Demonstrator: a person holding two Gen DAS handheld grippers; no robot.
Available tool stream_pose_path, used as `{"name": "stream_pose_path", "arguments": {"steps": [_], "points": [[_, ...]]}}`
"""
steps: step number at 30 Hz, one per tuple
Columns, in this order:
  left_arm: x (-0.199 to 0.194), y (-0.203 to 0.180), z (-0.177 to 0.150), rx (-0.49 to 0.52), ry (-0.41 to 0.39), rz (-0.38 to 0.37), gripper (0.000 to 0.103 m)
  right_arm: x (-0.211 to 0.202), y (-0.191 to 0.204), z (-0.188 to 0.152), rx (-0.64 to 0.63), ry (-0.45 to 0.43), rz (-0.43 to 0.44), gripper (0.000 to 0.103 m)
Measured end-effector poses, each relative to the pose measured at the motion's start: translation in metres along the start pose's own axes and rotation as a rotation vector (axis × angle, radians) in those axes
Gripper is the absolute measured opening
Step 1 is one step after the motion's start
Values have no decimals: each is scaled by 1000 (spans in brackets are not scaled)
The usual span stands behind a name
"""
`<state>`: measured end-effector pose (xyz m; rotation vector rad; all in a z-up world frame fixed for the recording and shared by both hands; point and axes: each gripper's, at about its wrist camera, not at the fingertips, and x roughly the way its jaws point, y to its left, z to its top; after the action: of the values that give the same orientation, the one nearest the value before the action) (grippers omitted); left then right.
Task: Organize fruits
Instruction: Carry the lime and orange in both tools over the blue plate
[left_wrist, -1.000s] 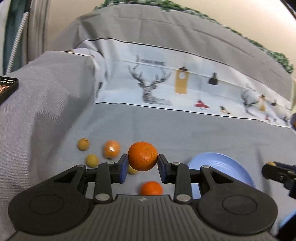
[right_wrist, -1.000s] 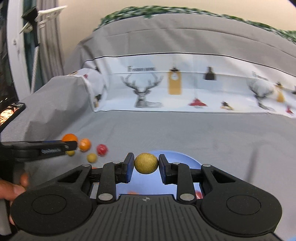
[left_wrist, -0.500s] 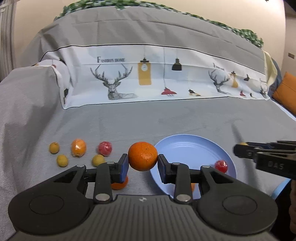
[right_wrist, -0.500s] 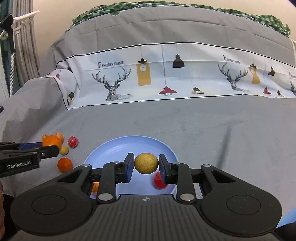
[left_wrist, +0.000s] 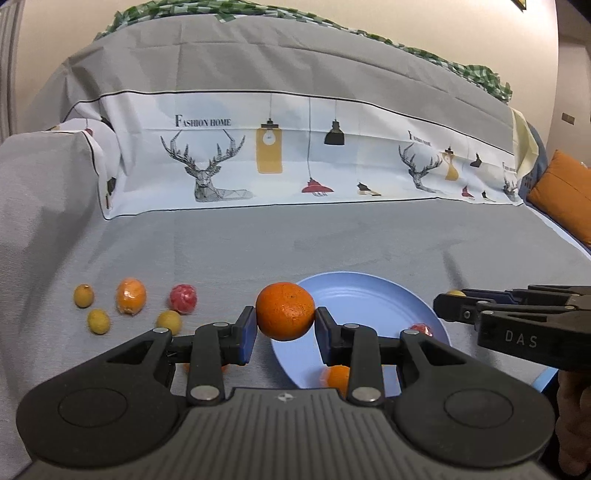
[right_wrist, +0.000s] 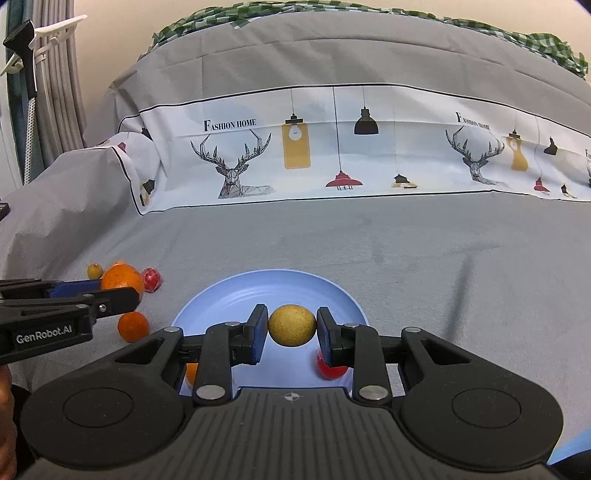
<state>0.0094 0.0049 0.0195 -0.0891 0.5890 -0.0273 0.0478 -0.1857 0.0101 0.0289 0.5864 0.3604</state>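
Note:
My left gripper (left_wrist: 285, 325) is shut on an orange (left_wrist: 285, 311), held above the left rim of the blue plate (left_wrist: 369, 302). My right gripper (right_wrist: 291, 330) is shut on a small yellow fruit (right_wrist: 291, 325), held over the plate (right_wrist: 236, 295). A red fruit (right_wrist: 330, 369) and an orange fruit (right_wrist: 191, 373) lie in the plate, partly hidden by my fingers. The right gripper also shows in the left wrist view (left_wrist: 448, 305), and the left gripper in the right wrist view (right_wrist: 122, 291).
Loose fruits lie on the grey cloth left of the plate: yellow ones (left_wrist: 84, 295) (left_wrist: 98, 321) (left_wrist: 168, 321), a wrapped orange one (left_wrist: 130, 295), a red one (left_wrist: 183, 298) and an orange (right_wrist: 133, 326). A printed deer cloth (left_wrist: 295, 166) hangs behind. An orange cushion (left_wrist: 561, 192) is far right.
Both grippers have swung right and now hold their fruits at the plate. The left gripper moved from over the loose fruits to the plate's left rim. Both grips stayed shut.

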Motion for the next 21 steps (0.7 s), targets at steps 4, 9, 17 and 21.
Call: {"name": "stream_pose_path", "arguments": {"steps": [4,9,17,21], "points": [[1,-3,-2,11,-2,-10,38,0,2,-1,-7,1,3,30],[2,-4,-2,15,-3,-20,38,2,3,-2,-13,2,7,30],[4,-5,-2,16,-3,-20,38,3,4,-2,-14,3,6,30],[4,-5,-2,17,-4,-20,38,3,4,-2,-13,3,6,30]]}}
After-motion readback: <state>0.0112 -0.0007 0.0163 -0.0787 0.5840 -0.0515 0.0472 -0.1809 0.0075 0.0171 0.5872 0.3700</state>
